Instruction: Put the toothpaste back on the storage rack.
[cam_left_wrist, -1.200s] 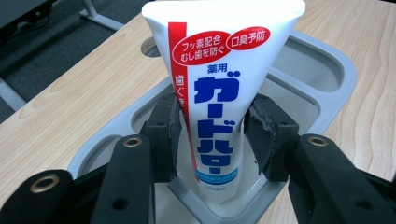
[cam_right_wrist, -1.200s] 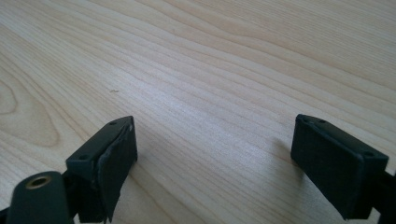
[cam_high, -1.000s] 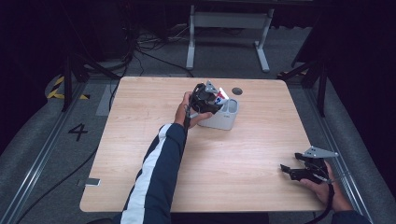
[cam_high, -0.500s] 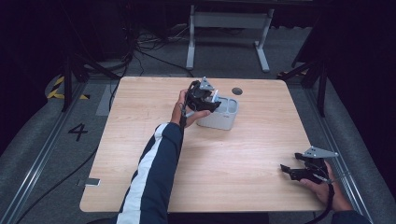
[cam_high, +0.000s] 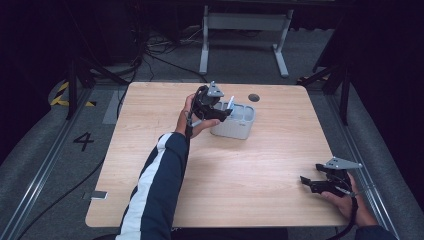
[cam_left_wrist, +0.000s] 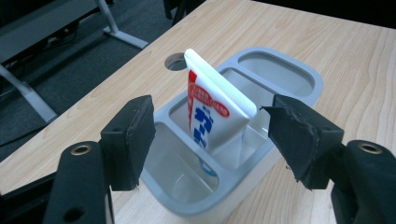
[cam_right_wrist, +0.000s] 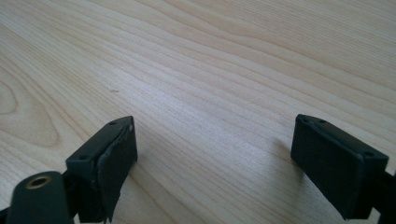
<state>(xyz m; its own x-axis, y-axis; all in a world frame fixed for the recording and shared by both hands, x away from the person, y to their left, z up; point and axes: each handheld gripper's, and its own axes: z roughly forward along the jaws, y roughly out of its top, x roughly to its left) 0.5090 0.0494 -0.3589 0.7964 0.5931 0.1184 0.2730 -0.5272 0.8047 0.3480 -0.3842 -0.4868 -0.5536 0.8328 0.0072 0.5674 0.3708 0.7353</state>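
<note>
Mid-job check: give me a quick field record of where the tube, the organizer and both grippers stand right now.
tube: white with red and blue print, standing tilted in a middle compartment of the organizer
organizer: grey tray with several compartments, on the far middle of the table
left gripper: at the organizer, jaws open on either side of the tube, not touching it
right gripper: open, low over bare wood at the near right corner
table: light wood, with a round cable hole beyond the organizer

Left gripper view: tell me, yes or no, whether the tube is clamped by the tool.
No: the tube stands in the grey organizer, with both jaws apart beside it.
</note>
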